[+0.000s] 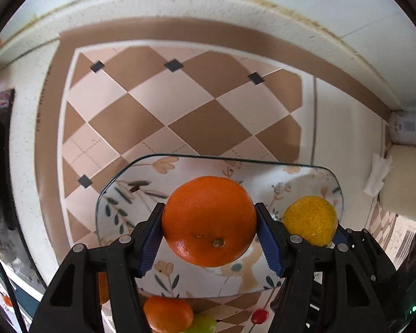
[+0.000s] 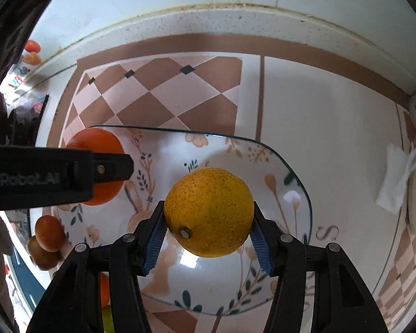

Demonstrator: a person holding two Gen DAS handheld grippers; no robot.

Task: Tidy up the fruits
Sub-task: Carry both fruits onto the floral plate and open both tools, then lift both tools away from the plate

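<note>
Here your left gripper (image 1: 209, 231) is closed on the orange (image 1: 209, 220); its two blue pads press the fruit on both sides, and the stem end of the orange looks toward the camera; your right gripper (image 2: 208, 229) is clamped in the same way on the yellow citrus fruit (image 2: 208, 211), whose skin has small dark spots; both fruits hang above the flower-pattern plate (image 2: 263, 149), a white rounded plate with a thin dark rim, and you can see the glossy bottom of it under the yellow fruit; whether the fruits touch the plate I cannot tell; in the right wrist view the left gripper comes in from the left side with the orange behind its black body, over the left part of the same plate; the plate stands on a checkered mat (image 1: 163, 105) of brown and pale squares on the white counter (image 2: 332, 138); near the lower edge of the plate, beside it, lie a smaller orange fruit (image 1: 167, 315), a green fruit (image 1: 203, 324) and a small red one (image 1: 259, 316); a folded white tissue (image 2: 395, 177) lies well apart at the right.
</note>
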